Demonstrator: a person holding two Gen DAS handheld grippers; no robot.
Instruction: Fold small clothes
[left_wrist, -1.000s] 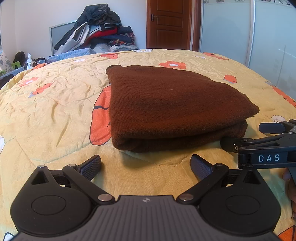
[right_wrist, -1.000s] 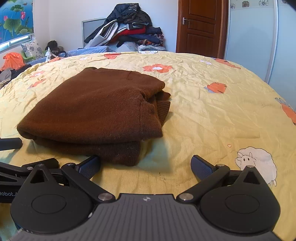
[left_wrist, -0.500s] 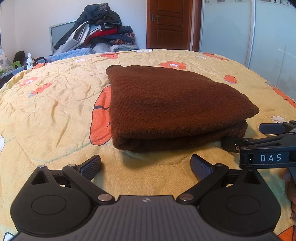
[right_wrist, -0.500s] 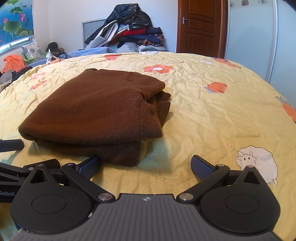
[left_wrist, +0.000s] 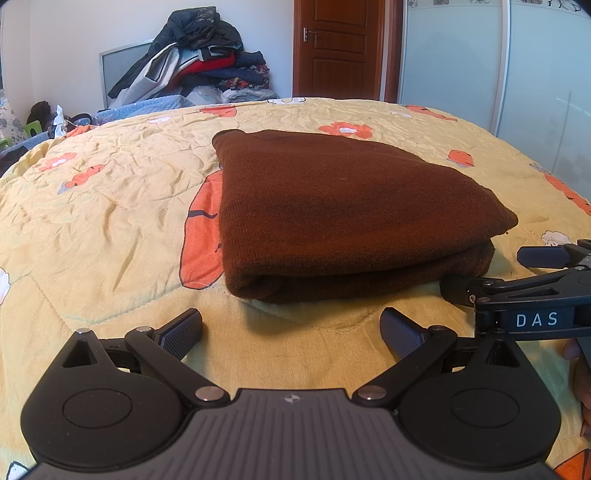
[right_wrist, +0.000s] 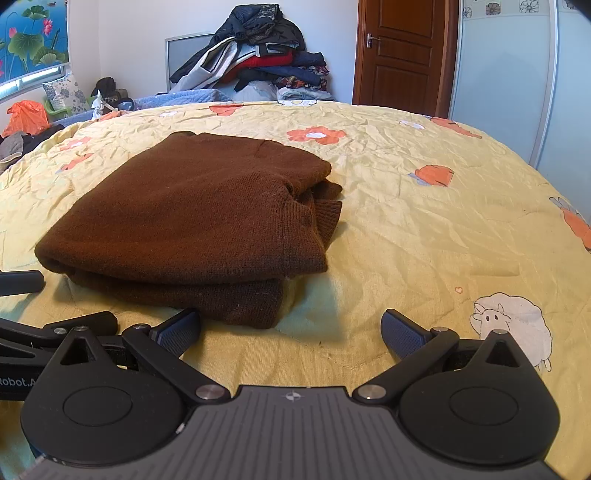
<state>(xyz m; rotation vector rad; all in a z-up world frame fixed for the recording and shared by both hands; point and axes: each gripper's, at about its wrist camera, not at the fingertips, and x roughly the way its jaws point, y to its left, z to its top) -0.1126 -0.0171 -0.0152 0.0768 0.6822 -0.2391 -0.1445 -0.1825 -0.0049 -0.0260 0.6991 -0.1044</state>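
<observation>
Two black two-finger grippers, the left gripper (left_wrist: 291, 328) and the right gripper (right_wrist: 291, 328), sit with jaws wide and empty just short of a folded brown knit sweater (left_wrist: 343, 206) lying on the yellow flowered quilt (left_wrist: 110, 221).

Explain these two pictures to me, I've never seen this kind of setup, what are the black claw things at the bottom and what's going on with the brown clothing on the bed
There is no robot here. A person holds a two-finger gripper in each hand, and each one carries a wide-angle camera looking forward along its fingers, so each picture shows its own gripper at the bottom edge.

One picture comes from the left gripper, the other from the right gripper. Each also catches the other gripper at its side edge, since they sit close together.

In front of them a brown knitted garment, folded into a thick stack, lies on a bed with a yellow quilt printed with orange and white figures. Behind the bed is a pile of clothes and a wooden door.

Both grippers are open and hold nothing.
</observation>
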